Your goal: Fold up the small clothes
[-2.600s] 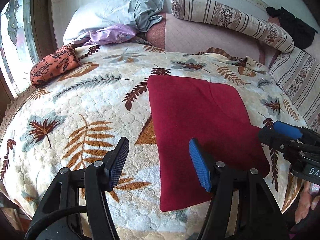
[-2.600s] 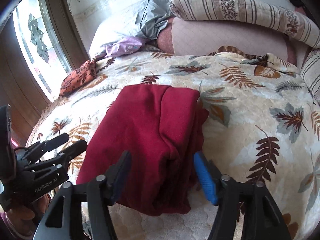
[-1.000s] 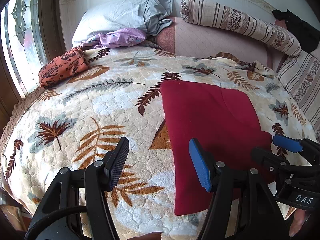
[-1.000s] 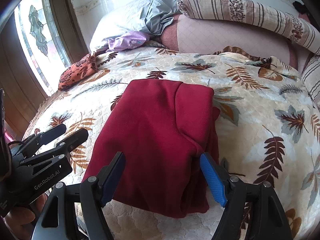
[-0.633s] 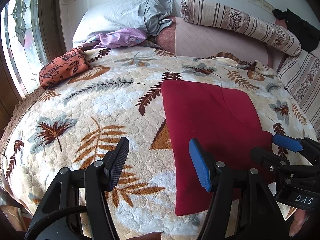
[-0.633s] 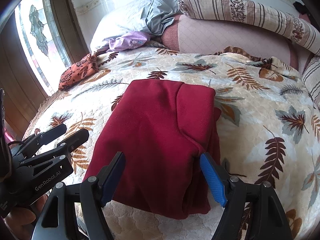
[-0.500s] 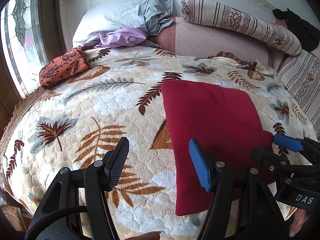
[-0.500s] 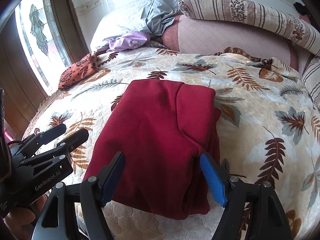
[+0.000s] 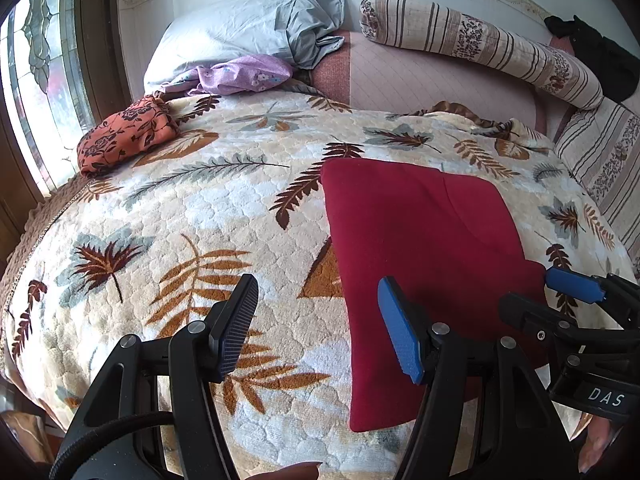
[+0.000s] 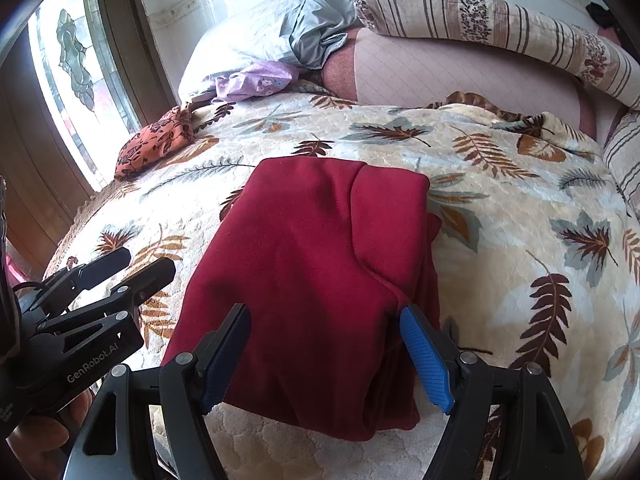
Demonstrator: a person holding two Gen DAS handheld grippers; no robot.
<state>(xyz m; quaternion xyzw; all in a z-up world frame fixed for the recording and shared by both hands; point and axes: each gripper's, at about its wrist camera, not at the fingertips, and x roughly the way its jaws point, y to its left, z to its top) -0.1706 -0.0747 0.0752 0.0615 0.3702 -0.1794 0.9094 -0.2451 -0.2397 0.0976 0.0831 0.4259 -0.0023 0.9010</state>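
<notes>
The left gripper [image 9: 318,328] hangs tilted down over the blanket [image 9: 168,216], jaws wide and empty, its blue finger above the left edge of the red garment [image 9: 420,240]. The right gripper [image 10: 324,354] also tilts down with jaws wide, holding nothing, above the garment's near end. The garment lies folded flat on the blanket. Farther off, an orange cloth [image 9: 124,136] and a purple cloth [image 9: 244,74] sit near the pillow [image 9: 224,36].
</notes>
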